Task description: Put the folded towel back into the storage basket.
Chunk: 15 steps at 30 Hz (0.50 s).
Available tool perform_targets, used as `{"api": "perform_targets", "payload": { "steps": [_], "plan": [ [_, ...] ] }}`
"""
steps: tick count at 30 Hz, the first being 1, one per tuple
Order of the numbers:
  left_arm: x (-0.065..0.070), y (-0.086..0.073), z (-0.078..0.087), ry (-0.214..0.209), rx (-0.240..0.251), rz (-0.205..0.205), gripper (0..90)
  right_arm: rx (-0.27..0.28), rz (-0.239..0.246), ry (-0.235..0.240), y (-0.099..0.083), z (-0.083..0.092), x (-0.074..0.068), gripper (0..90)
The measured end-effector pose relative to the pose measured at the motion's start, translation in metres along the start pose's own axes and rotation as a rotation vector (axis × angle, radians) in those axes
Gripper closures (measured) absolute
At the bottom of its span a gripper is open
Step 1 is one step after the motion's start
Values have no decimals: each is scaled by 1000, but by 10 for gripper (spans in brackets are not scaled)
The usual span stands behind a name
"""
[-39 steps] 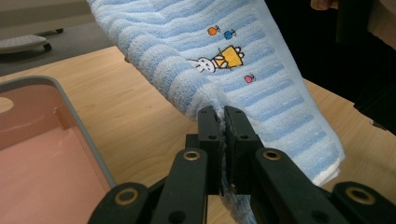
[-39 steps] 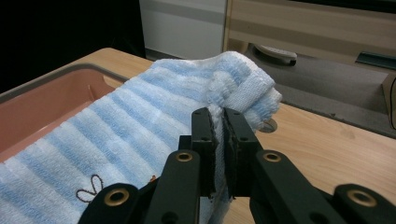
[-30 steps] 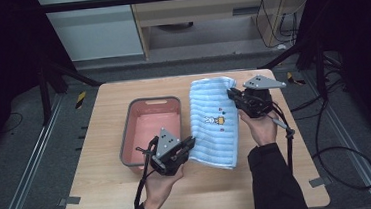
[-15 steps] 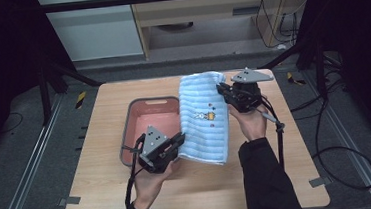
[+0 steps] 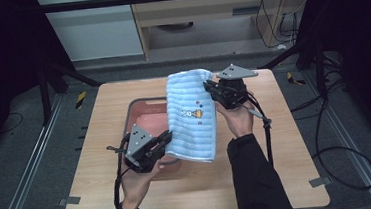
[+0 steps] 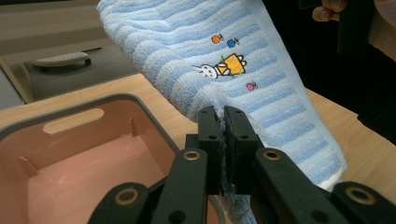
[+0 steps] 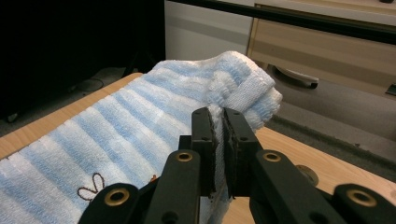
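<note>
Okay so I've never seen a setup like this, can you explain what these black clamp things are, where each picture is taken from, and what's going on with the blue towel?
No robot here: a person holds a hand-operated clamp tool in each hand. The left gripper and right gripper each have two black jaws and carry a small camera.

The wide picture comes from a fixed camera above the wooden table, with the person's arms coming in from the bottom. The other two pictures look along each gripper's own jaws.

On the table sits a pink bin with a grey rim. The blue striped towel, with a small rabbit picture on it, is lifted between the two grippers and hangs partly over the bin. Both pairs of jaws are shut on it: the left pinches the near edge, the right a far corner.
</note>
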<state>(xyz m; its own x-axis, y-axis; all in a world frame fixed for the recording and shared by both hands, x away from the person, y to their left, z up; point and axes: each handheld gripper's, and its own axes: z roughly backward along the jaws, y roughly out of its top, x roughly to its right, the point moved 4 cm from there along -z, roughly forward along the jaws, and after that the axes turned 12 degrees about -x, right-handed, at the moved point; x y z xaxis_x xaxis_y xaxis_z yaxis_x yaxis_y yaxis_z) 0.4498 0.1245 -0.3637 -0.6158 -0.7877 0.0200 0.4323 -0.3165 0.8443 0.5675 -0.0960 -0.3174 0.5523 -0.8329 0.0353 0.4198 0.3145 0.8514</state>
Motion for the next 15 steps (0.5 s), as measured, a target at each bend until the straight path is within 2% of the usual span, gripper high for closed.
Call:
{"api": "perform_targets", "payload": {
  "steps": [15],
  "plan": [
    [-24,-5,21,33,18,33,860,15,28,30,23,-13,-23,842]
  ]
}}
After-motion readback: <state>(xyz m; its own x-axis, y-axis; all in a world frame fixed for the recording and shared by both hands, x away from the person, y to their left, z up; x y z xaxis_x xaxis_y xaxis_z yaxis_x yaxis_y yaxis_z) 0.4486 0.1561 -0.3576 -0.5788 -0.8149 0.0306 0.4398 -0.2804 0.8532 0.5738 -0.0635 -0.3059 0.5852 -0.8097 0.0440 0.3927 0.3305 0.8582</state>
